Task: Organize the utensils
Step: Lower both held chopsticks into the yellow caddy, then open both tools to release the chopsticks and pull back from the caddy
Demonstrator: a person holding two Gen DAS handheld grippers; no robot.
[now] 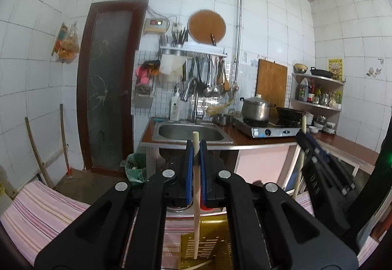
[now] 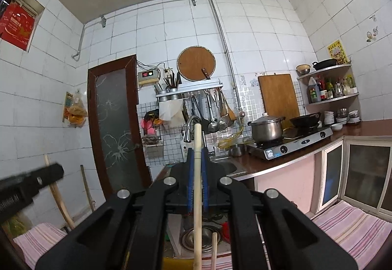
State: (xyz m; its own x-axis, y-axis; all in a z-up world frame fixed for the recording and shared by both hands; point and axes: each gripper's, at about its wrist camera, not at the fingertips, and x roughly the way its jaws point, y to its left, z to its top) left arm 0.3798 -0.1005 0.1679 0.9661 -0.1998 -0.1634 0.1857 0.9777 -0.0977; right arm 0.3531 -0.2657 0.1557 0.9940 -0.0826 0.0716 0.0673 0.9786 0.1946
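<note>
My left gripper [image 1: 196, 145] is shut on a pale wooden chopstick [image 1: 196, 196] that stands upright; its lower end reaches into a yellow slotted holder [image 1: 205, 245] below. My right gripper [image 2: 197, 154] is shut on another pale chopstick [image 2: 198, 196], also upright, above the yellow holder [image 2: 176, 263]. A second stick [image 2: 214, 250] stands beside it at the bottom. The right gripper [image 1: 308, 145] with its chopstick [image 1: 300, 167] shows at the right of the left wrist view. The left gripper's tip [image 2: 49, 172] shows at the left of the right wrist view.
A pink striped cloth [image 1: 36, 211] covers the surface under the holder. Ahead are a steel sink [image 1: 191, 132], a tap, hanging ladles [image 1: 210, 78], a gas stove with a pot [image 1: 257, 108] and a wok, a corner shelf [image 1: 316, 93], and a door [image 1: 107, 83].
</note>
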